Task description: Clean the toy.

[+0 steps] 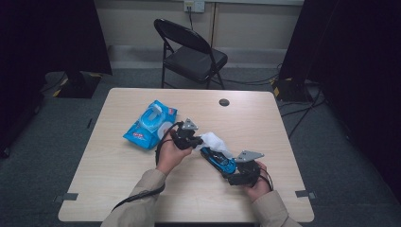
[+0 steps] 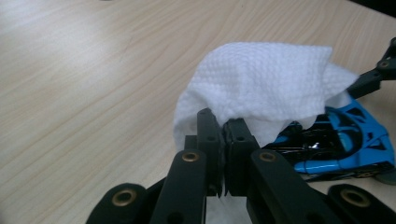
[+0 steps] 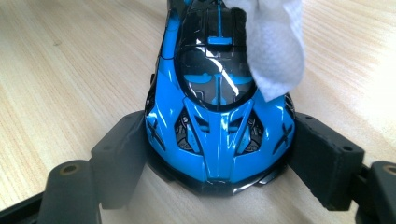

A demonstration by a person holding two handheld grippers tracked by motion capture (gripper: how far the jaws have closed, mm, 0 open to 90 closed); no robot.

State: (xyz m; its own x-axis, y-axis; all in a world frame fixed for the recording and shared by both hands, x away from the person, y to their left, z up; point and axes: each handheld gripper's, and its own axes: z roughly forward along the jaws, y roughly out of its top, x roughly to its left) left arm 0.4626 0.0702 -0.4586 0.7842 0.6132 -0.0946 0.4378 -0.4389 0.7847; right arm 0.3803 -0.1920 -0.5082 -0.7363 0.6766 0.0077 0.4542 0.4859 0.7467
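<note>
Near the table's middle we pinch a white wipe tight between the jaws of our left gripper, and it drapes over the front of the blue toy car, hiding part of its dark cabin glass. Our right gripper clasps the car by its two flanks at the tail end, at about five o'clock from the left one. At ten o'clock from the car lies a blue pack of wipes, just beside our left hand; a small dark disc sits toward twelve, and a black folding chair stands beyond the far edge.
</note>
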